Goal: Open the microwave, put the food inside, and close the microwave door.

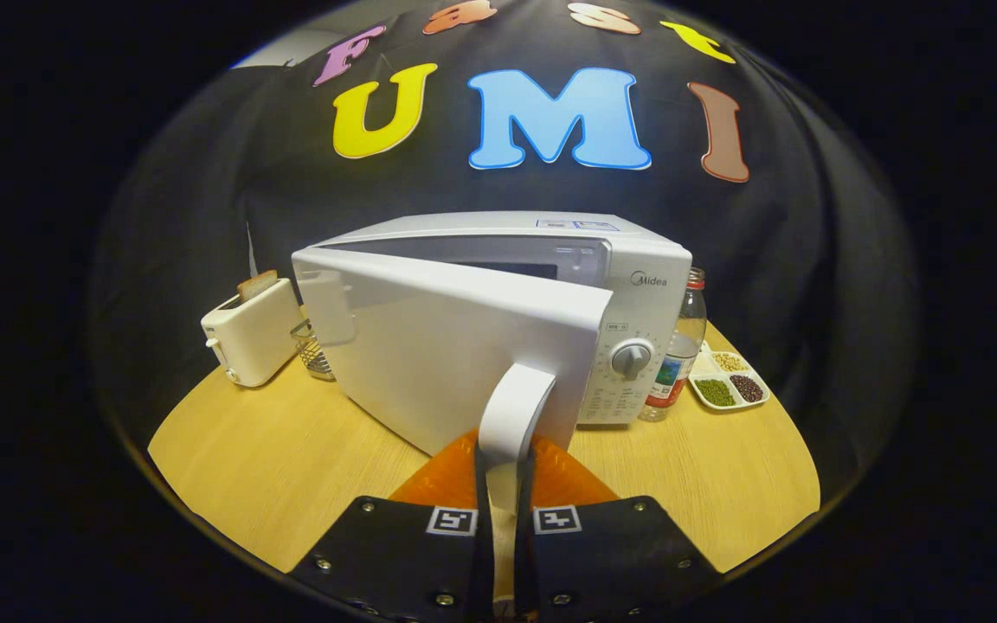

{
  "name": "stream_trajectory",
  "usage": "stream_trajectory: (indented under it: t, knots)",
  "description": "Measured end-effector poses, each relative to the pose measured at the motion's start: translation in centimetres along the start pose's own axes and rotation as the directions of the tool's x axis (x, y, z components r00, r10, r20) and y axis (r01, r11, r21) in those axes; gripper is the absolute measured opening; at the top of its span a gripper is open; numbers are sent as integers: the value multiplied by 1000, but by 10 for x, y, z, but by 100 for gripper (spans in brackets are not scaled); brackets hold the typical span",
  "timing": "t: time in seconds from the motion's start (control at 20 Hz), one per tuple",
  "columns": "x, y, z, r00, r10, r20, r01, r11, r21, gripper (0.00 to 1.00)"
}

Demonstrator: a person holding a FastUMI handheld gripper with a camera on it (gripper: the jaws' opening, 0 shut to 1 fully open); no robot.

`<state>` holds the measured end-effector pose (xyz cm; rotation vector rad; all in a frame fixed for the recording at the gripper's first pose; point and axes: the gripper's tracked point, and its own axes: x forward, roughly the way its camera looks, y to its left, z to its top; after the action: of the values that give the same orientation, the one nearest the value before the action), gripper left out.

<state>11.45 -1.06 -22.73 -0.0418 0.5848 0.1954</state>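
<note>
I am clamping my gripper [504,484] on the upright handle [516,407], the door [447,346] swinging leftward, ajar.

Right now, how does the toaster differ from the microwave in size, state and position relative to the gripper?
The toaster is much smaller than the microwave. The toaster has a slice standing in its slot, while the microwave has its door swung partly open. The toaster stands untouched beyond the fingers, while the gripper is shut on the door handle. Both are white and stand on the wooden table.
</note>
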Motion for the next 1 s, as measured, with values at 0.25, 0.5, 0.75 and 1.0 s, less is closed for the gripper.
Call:
stream_trajectory:
  t: [0.25, 0.5, 0.75, 1.0]
  knots:
    - [-23, 26, -12, 1000, 1, -3, -1, 1000, 7, 9]
    - [-43, 58, -25, 1000, 11, -9, -11, 1000, 17, 15]
    - [-62, 88, -41, 1000, 16, -21, -16, 1000, 0, 20]
    - [-74, 117, -59, 999, 25, -43, -25, 1000, -4, 20]
